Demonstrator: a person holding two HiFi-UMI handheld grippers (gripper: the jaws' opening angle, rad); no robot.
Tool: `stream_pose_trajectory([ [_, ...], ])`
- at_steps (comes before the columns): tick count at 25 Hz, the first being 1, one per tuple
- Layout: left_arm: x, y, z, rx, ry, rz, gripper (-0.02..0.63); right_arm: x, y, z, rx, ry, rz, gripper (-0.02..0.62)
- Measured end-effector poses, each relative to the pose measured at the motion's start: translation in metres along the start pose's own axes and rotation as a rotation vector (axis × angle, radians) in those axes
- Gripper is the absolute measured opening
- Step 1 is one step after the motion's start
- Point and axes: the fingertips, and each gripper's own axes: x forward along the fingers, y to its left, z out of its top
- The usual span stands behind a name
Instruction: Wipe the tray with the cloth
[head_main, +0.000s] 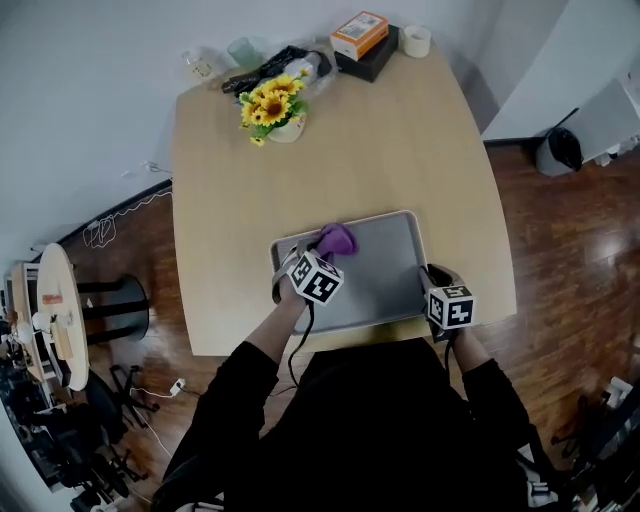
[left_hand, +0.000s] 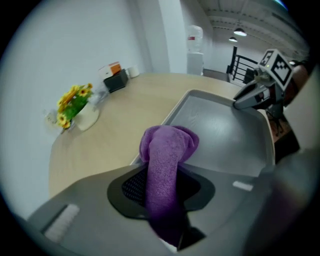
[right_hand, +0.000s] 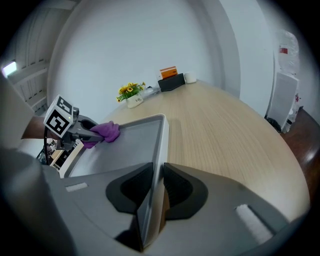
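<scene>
A grey tray (head_main: 385, 270) lies on the wooden table (head_main: 330, 160) near its front edge. A purple cloth (head_main: 338, 239) rests over the tray's far left corner. My left gripper (head_main: 322, 246) is shut on the cloth (left_hand: 167, 150), which hangs down between the jaws and bunches up past their tips. My right gripper (head_main: 432, 276) is shut on the tray's right rim (right_hand: 161, 145), the thin wall pinched between both pads. The right gripper view shows the left gripper (right_hand: 97, 132) with the cloth (right_hand: 107, 131) at the tray's far side.
A vase of sunflowers (head_main: 275, 108) stands at the table's far left. An orange box (head_main: 360, 35) on a black one and a tape roll (head_main: 415, 41) sit at the far edge. A black bin (head_main: 560, 150) and a stool (head_main: 115, 305) stand on the floor.
</scene>
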Motion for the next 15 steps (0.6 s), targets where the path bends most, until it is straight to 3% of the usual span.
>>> stream_pose_trajectory([
  [5,0.030,-0.074,0.105,0.214,-0.062,-0.123,0.091,0.001,0.003,-0.001,0.031,-0.017,0.029,0.072],
  [8,0.043,-0.104,0.137,0.302,-0.038,-0.119,0.091,0.002,0.005,-0.002,0.017,-0.004,0.043,0.074],
  [12,0.047,-0.109,0.143,0.279,-0.044,-0.115,0.089,0.003,0.000,0.000,0.001,0.005,0.065,0.077],
  [15,0.042,-0.111,0.127,0.262,-0.063,-0.126,0.091,0.001,-0.007,-0.003,0.005,0.009,0.072,0.078],
])
